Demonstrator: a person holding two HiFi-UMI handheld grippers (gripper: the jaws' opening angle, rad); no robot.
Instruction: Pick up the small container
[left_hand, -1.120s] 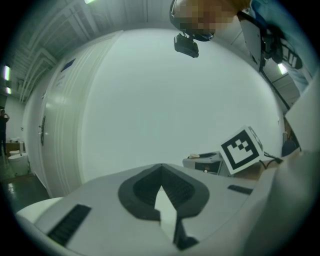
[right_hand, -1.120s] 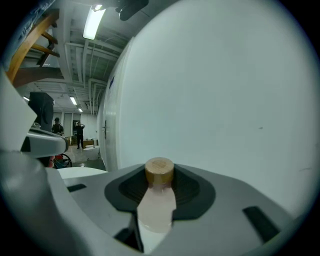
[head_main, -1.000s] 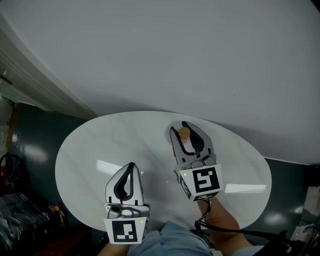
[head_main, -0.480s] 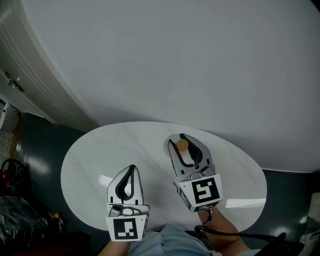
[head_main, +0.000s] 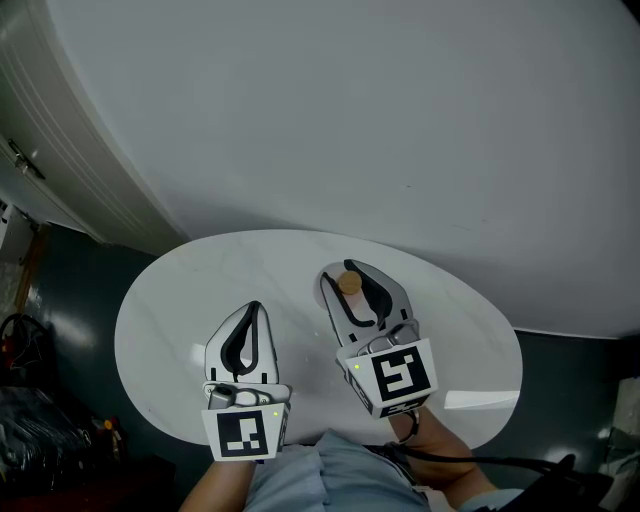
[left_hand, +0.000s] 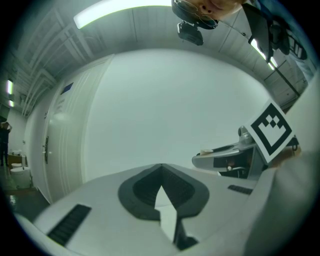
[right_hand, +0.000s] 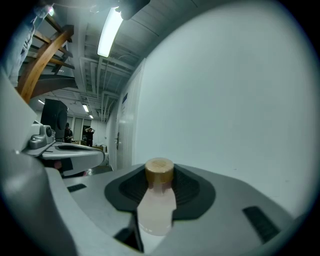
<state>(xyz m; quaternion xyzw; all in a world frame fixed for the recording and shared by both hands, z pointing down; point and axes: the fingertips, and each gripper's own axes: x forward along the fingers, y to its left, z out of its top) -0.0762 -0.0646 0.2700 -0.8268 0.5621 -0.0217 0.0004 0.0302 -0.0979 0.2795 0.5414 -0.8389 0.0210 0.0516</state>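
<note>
Find the right gripper (head_main: 352, 272) with its dark ribbed pads (right_hand: 125, 191) pressed on either side of the small container (right_hand: 156, 210), jaws partly apart and clamped on its pale, translucent body. See the round tan cap (right_hand: 159, 171) standing just past the pad tips, upright between them. Cannot tell whether the container's base touches anything, since the jaw bodies hide it. Read the left gripper (head_main: 253, 306) as closed, fingertips (left_hand: 161, 169) meeting in a point with only a thin sliver of light lower down and nothing between them. Place both grippers over the white oval table (head_main: 165, 310) in the head view, side by side and apart, the right one reaching farther forward than the left. Note bare tabletop between the two grippers, and wider bare stretches out to the left rim and the right rim. Mark the table's far edge near the right gripper's tips, with the plain white wall (head_main: 400, 120) rising beyond it. Note dark floor (head_main: 60, 300) past the left rim and a white panelled surface (head_main: 60, 150) at the far left. Catch the right gripper's marker cube (left_hand: 272, 131) at the right of the left gripper view, well clear of the closed jaws.
</note>
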